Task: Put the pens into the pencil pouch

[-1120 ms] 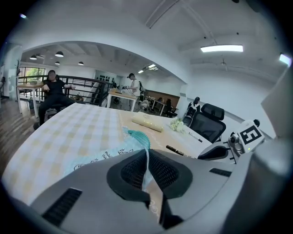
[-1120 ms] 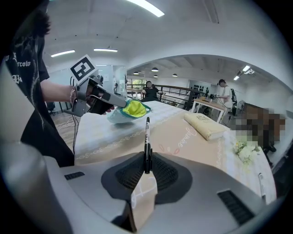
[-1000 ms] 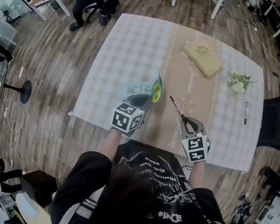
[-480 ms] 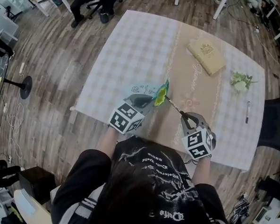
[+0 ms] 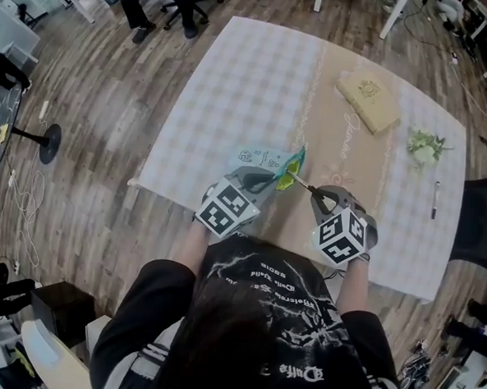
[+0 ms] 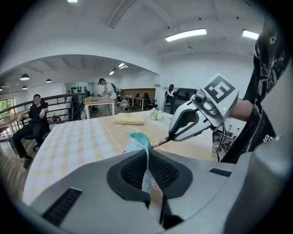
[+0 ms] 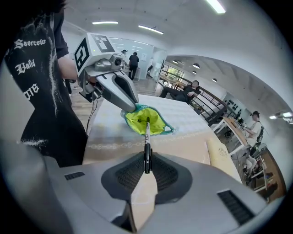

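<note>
Pencil pouch (image 7: 153,121): soft teal fabric, yellow-green lining, mouth gaping; rim pinched flat in closed left gripper (image 6: 147,160).
Pen (image 7: 147,146): slim black-and-white barrel, clamped upright in right gripper (image 7: 147,163), tip at pouch mouth.
Surroundings: second pen (image 5: 436,200), cream book (image 5: 368,102), flower sprig (image 5: 424,148), well apart on checked-cloth worktop (image 5: 233,90).

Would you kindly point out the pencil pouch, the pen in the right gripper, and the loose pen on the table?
pencil pouch (image 7: 158,121), right gripper view, on its yellow-green lining.
held pen (image 7: 147,145), right gripper view, on the middle of its barrel.
loose pen (image 5: 435,200), head view, on its middle.
</note>
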